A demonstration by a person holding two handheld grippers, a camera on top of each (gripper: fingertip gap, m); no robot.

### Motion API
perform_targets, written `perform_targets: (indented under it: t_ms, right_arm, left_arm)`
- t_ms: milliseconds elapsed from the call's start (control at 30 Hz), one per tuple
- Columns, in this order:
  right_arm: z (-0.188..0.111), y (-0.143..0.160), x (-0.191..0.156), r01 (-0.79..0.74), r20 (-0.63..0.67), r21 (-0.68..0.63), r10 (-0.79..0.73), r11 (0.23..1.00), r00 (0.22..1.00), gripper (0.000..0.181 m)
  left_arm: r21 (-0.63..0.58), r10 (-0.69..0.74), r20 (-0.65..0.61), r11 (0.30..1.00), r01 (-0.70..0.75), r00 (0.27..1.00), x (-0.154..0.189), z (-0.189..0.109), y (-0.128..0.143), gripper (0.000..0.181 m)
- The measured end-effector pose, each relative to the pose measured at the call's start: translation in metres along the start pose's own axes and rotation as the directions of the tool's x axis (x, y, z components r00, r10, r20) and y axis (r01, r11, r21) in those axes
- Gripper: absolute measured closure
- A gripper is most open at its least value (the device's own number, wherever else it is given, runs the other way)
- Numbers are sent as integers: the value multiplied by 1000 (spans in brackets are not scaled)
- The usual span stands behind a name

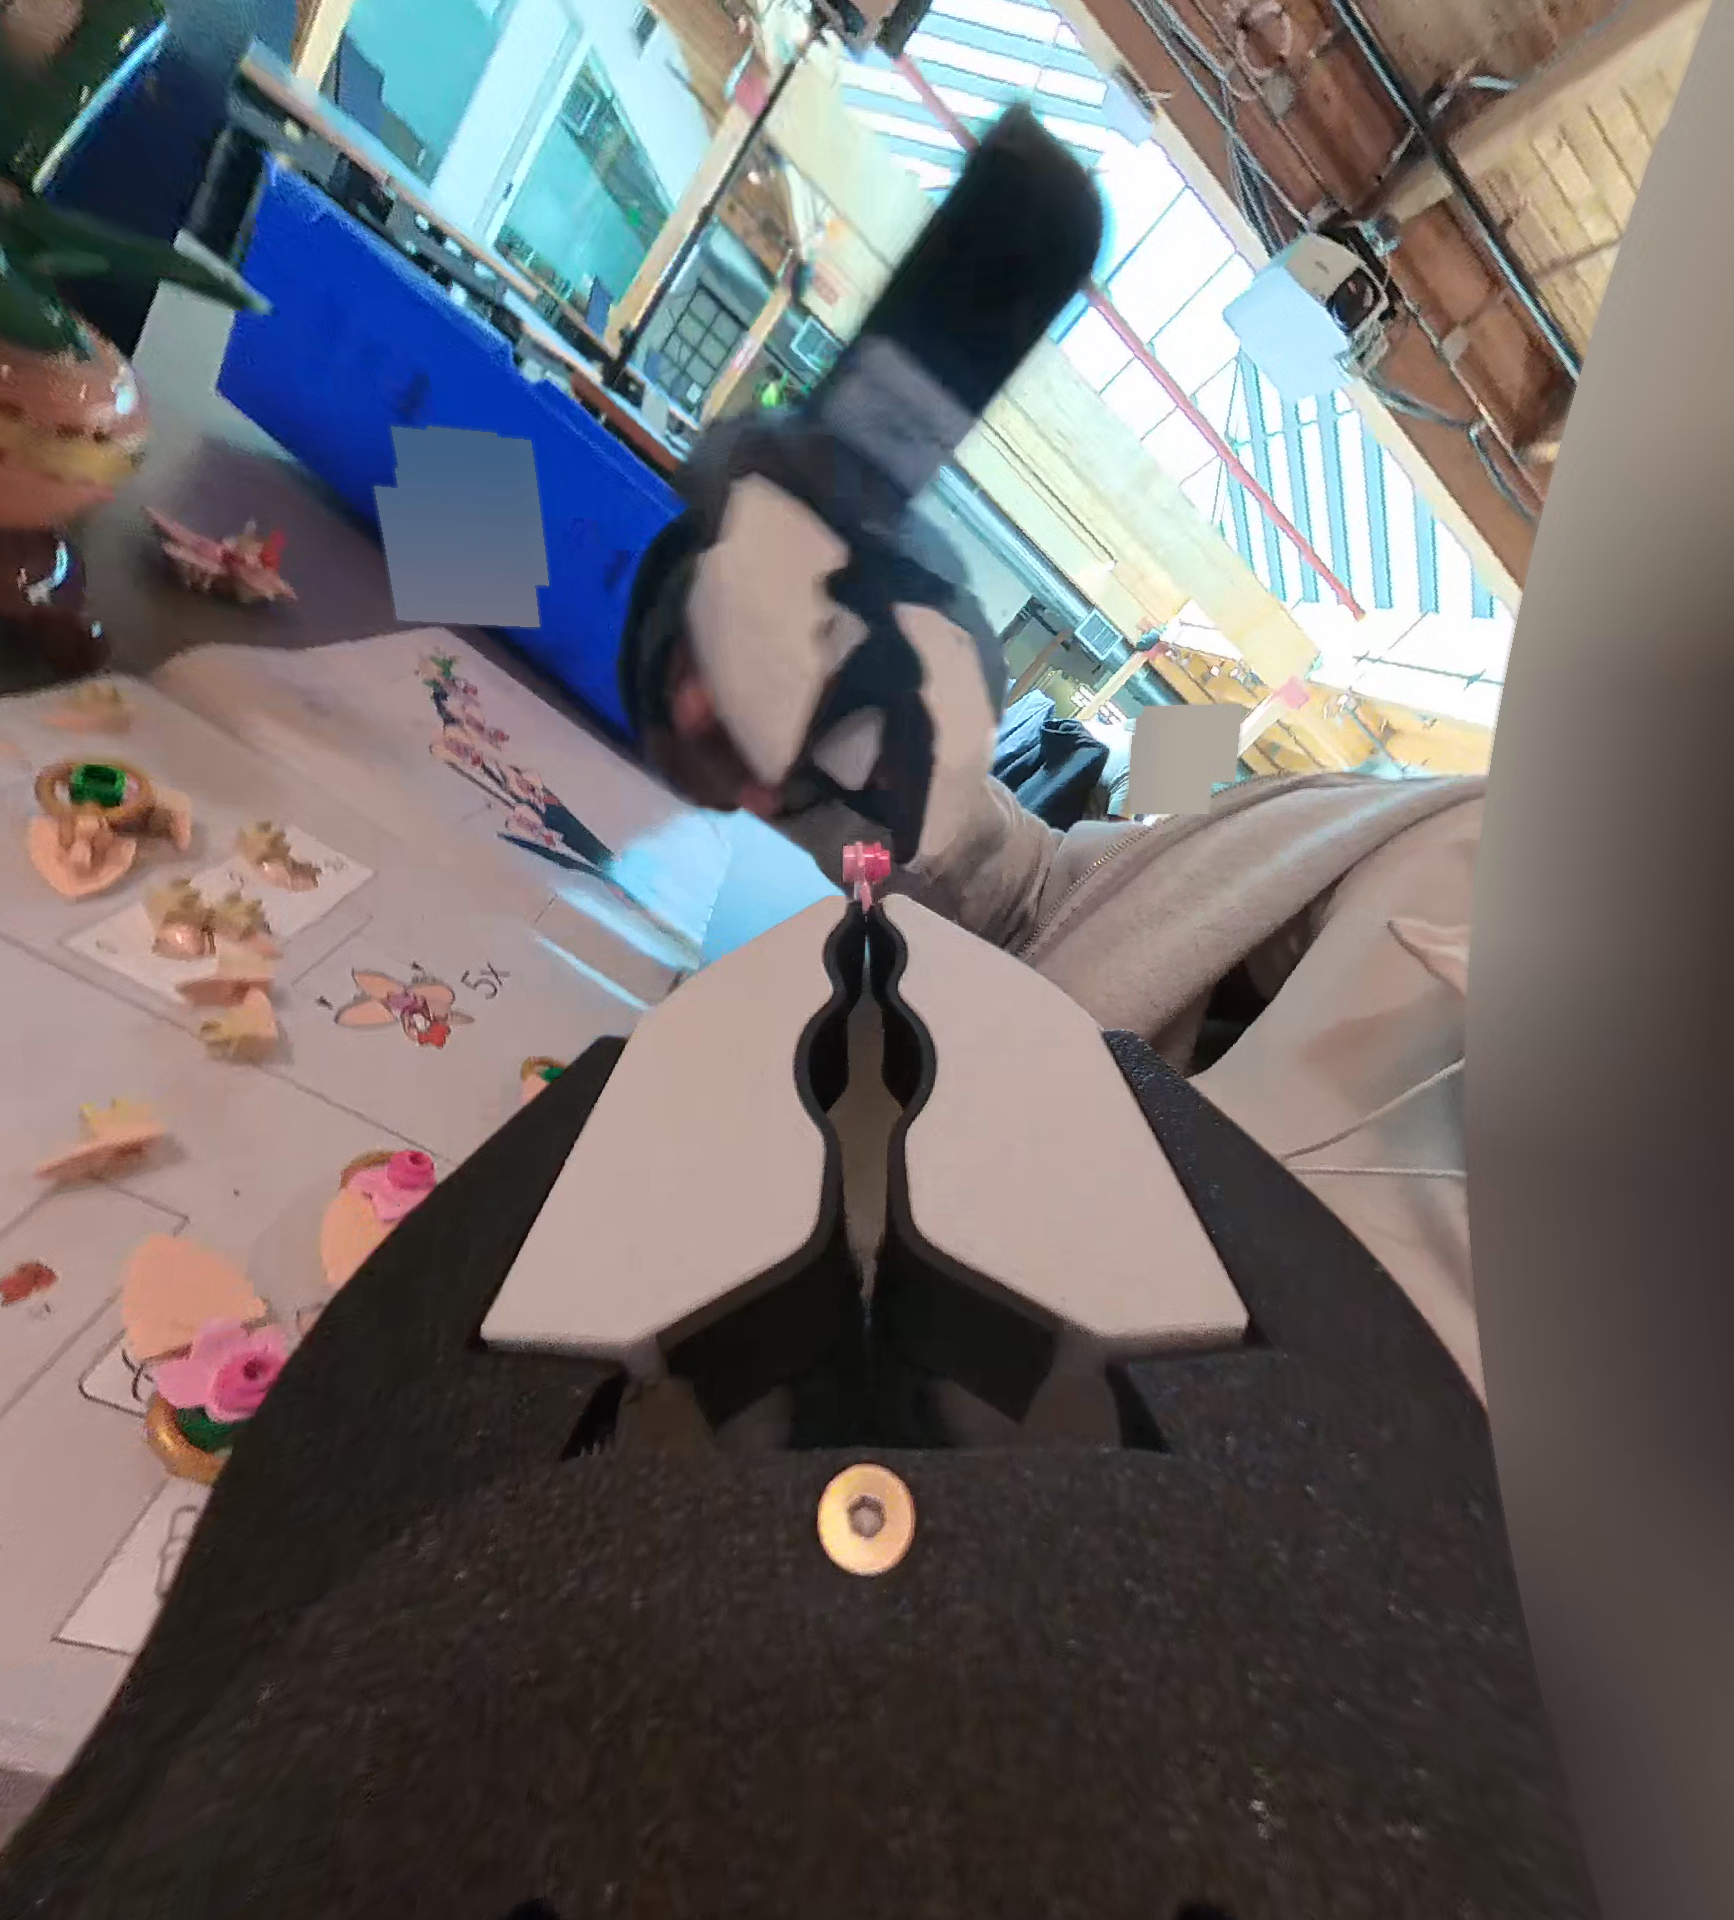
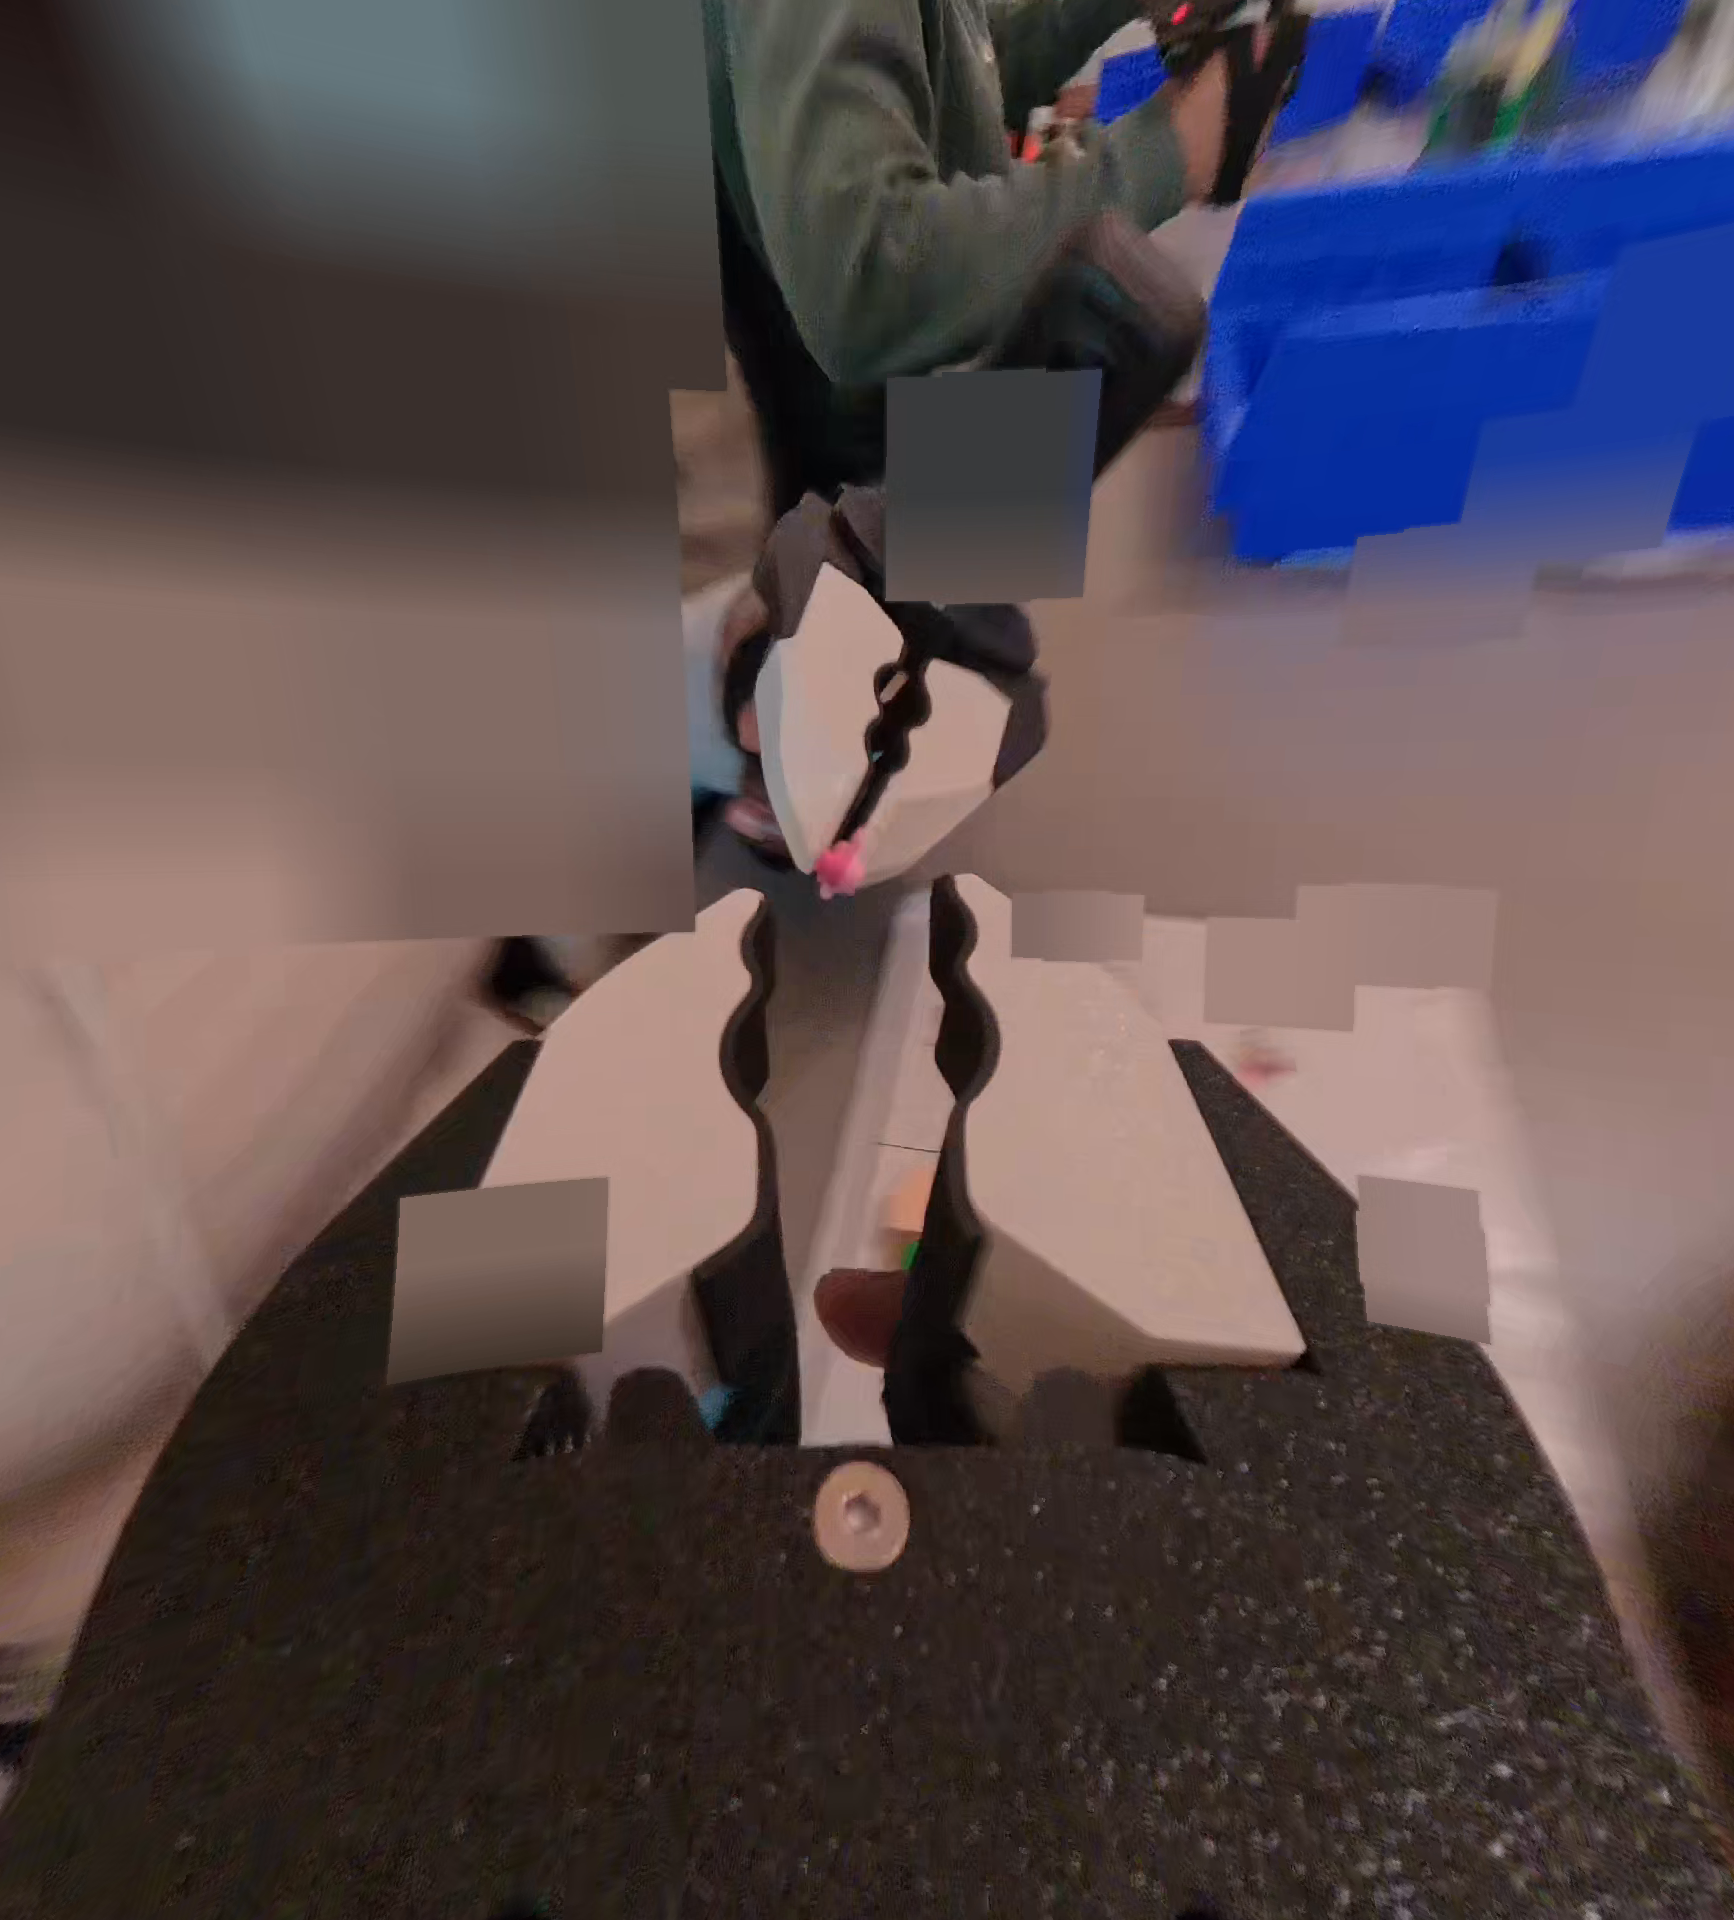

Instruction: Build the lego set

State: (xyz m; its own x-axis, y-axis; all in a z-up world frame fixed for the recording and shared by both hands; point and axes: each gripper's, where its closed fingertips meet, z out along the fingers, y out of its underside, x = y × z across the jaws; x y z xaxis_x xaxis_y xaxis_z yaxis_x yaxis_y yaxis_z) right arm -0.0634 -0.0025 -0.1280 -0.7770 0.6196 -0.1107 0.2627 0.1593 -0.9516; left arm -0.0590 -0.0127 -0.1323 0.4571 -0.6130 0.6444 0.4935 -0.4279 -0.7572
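My left gripper is shut on a tiny pink lego piece that sticks out of its fingertips, held in the air beside the table. My right gripper is open and empty, its jaws well apart. The two grippers face each other tip to tip. In the right wrist view the left gripper shows with the pink piece just above the gap of my open right jaws. In the left wrist view the right gripper hangs just beyond the pink piece.
An open instruction booklet lies on the table to the left with several pink, tan and gold flower parts on it. A built lego plant in a pot and a blue bin stand behind. A person's beige sleeve is close on the right.
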Motion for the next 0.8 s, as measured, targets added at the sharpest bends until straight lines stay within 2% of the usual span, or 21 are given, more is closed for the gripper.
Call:
perform_targets:
  t_ms: [33,100,133,267,500,633,733,800]
  right_arm:
    - [-1,-1,-1,196,-83,-69,-201,978,976,156]
    - [2,0,-3,470,-141,-269,-517,841,844,157]
    - [4,3,-5,521,-118,-345,-586,781,801,157]
    - [7,13,-3,584,-43,-465,-676,666,736,164]
    - [9,17,-1,593,-33,-488,-692,641,721,170]
    - [11,21,-3,604,-11,-523,-713,602,701,160]
    - [11,24,1,613,-7,-563,-744,555,668,167]
    - [10,24,1,604,-15,-559,-735,569,678,169]
  left_arm:
    - [-2,-34,2,999,34,999,-3,0,1,181]
    - [-17,-71,16,997,71,997,-9,2,5,181]
    - [-25,-76,21,997,77,997,-10,2,7,181]
    - [-55,-71,10,996,72,997,-6,5,11,181]
    - [-68,-67,19,995,69,998,-7,4,13,181]
    - [-72,-70,35,995,72,997,-10,4,14,181]
    - [-86,-68,37,994,71,997,-10,6,17,181]
    - [-84,-74,35,994,76,997,-10,6,17,181]
